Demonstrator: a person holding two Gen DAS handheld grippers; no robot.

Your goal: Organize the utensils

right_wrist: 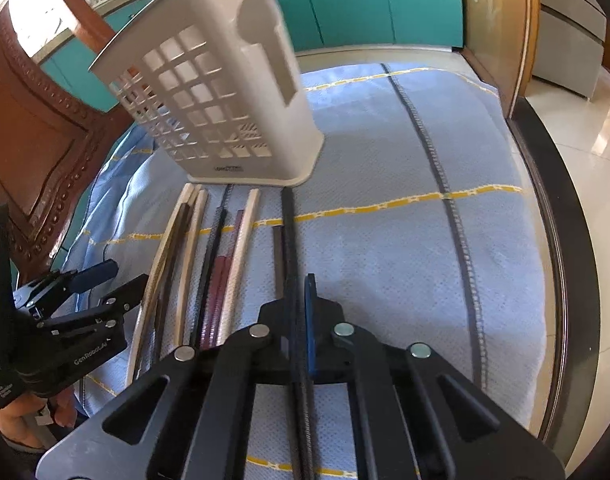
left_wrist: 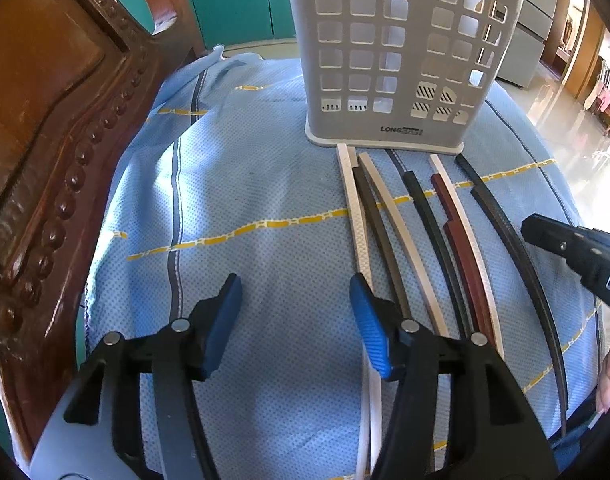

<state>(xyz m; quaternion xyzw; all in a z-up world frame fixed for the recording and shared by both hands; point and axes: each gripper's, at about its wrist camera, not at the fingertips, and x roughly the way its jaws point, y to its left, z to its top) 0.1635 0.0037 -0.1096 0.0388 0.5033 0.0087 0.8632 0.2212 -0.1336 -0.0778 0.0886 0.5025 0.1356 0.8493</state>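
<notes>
A grey perforated utensil holder [left_wrist: 389, 52] stands upright on a blue cloth; it also shows in the right wrist view [right_wrist: 225, 108]. Several chopsticks, white [left_wrist: 355, 208], black [left_wrist: 425, 216] and dark red [left_wrist: 461, 244], lie side by side in front of it. My left gripper [left_wrist: 295, 320] is open and empty, its right pad over the leftmost white chopstick. My right gripper [right_wrist: 301, 308] is shut on a black chopstick [right_wrist: 290, 240] that points toward the holder and lies rightmost in the row.
A carved wooden headboard [left_wrist: 45, 140] stands along the left. The blue cloth [right_wrist: 385, 240] covers a round table whose dark rim [right_wrist: 565, 280] curves on the right, with tiled floor beyond. Teal cabinets stand behind.
</notes>
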